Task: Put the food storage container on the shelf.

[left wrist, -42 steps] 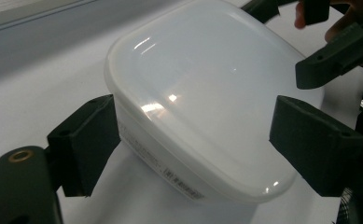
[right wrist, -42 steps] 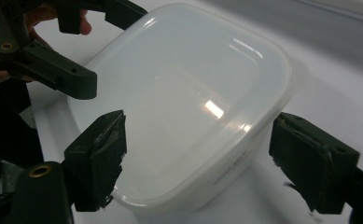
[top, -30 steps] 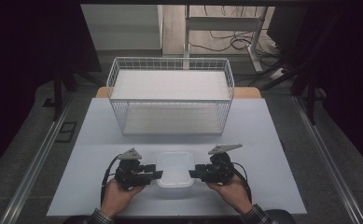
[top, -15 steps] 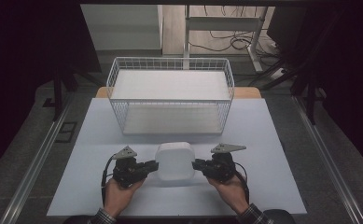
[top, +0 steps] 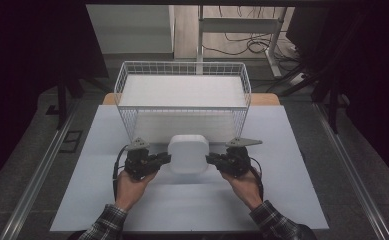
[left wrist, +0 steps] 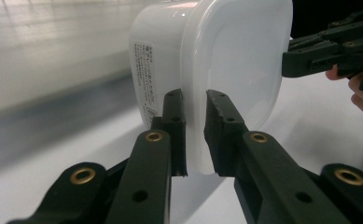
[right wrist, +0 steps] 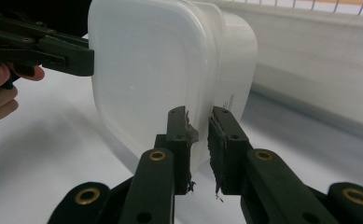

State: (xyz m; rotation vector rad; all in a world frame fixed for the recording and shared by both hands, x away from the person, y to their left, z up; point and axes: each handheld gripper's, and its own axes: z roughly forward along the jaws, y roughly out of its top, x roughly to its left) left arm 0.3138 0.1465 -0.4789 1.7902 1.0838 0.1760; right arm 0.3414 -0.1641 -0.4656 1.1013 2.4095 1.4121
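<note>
Nearest the camera, a person's plaid-sleeved forearms reach in from the near edge of the table [top: 82, 200], each hand carrying a black two-jaw gripper. Between them hangs a white plastic tub [top: 187, 153], lid on, tipped on its side so the lid faces the person, and held clear of the pale tabletop. The left gripper [top: 168, 158] pinches the tub's left rim; seen from that gripper's own camera, its jaws have just been closing and now stand nearly together, clamped on the lid's edge with the rim [left wrist: 198, 116] between the pads. The right gripper [top: 208, 159] mirrors it on the right rim, its jaws likewise just closed down to a narrow gap and biting the lid's lip [right wrist: 200, 135]. A printed label [left wrist: 142, 79] runs down the tub's side wall. Just beyond the tub stands a white wire basket [top: 182, 67], its near wall close behind the tub. Farther off, cables [top: 242, 47] lie on the floor past the table.
</note>
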